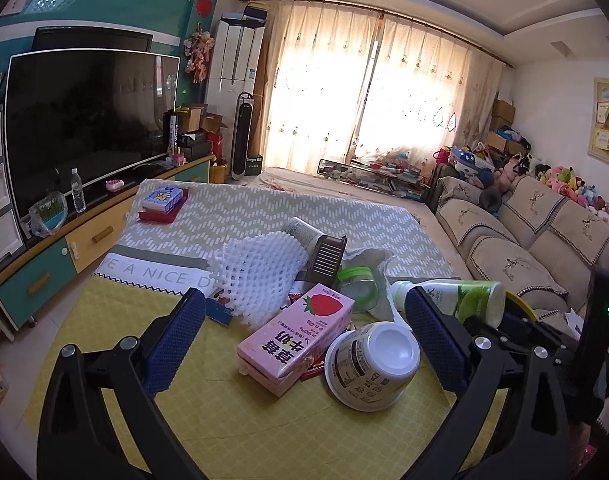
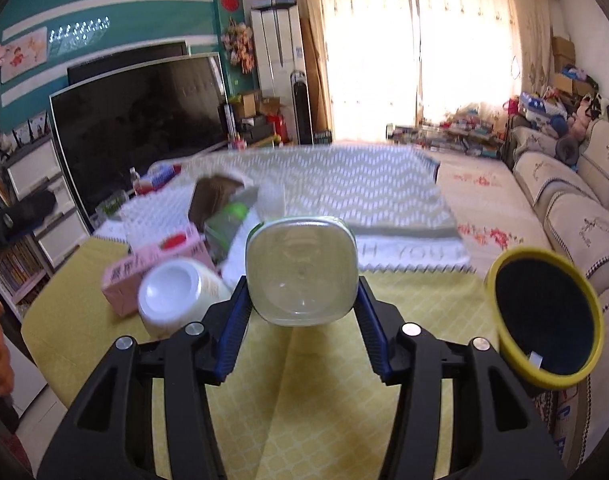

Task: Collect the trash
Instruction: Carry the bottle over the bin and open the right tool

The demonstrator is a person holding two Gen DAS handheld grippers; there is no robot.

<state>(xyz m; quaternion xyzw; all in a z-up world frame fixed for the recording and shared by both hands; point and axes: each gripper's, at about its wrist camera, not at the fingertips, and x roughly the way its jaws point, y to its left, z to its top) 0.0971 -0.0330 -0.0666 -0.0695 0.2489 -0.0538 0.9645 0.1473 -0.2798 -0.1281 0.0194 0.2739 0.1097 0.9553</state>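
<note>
Right claw (image 2: 302, 300): it grips the plastic bottle (image 2: 302, 270) between its two blue pads, with the bottle's base turned toward the camera; the bottle looks lifted off the desk (image 2: 324, 400).
Left claw (image 1: 300, 344): its jaws stand wide apart with nothing pressed between them, above the trash pile.
Trash still on the desk: the pink strawberry milk carton (image 1: 296, 336), the overturned white cup (image 1: 374, 364), the white foam net (image 1: 256, 276) and a brown ribbed piece (image 1: 324, 256) lie close together, some touching.
Bin: a yellow-rimmed round container (image 2: 544, 318) is at the right, just beside the right claw.
Risk one: the bottle is smooth and rounded, so I judge it may slip or turn in the pads if the hand swings fast.
Risk two: the bottle may hit the yellow rim instead of entering.
Risk three: the cup can roll if the left claw touches it.
Open room: the near yellow cloth (image 2: 288, 432) is free; the right desk edge is close to the sofa (image 2: 576, 216).
</note>
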